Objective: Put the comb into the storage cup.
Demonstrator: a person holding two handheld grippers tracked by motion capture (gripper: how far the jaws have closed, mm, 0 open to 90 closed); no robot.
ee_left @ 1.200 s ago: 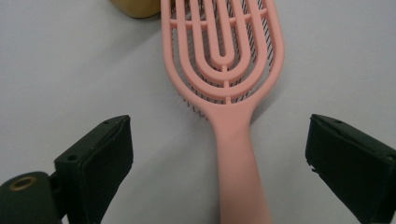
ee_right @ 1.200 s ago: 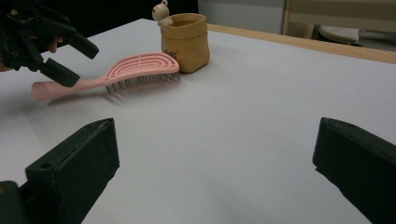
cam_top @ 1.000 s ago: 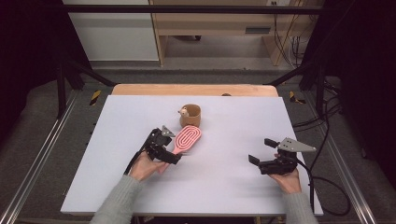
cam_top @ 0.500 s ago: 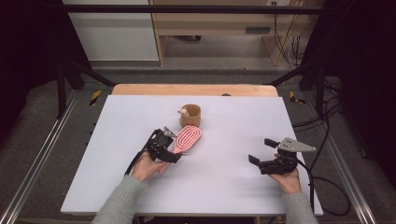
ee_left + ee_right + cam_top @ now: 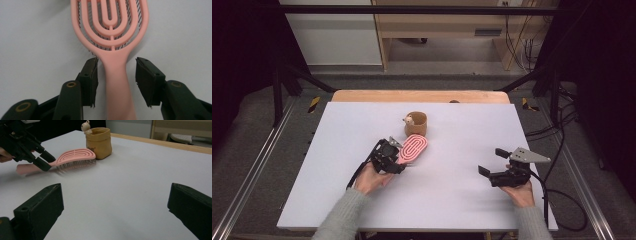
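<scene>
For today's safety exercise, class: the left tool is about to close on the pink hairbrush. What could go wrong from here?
1. The left tool straddles the pink hairbrush handle with gaps on both sides; closing off-centre might twist or flick it.
2. The brush head lies close to the small tan pot, so a careless lift or swing could knock the pot over.

Brush (image 5: 113, 50) head, handle end cropped.
</scene>
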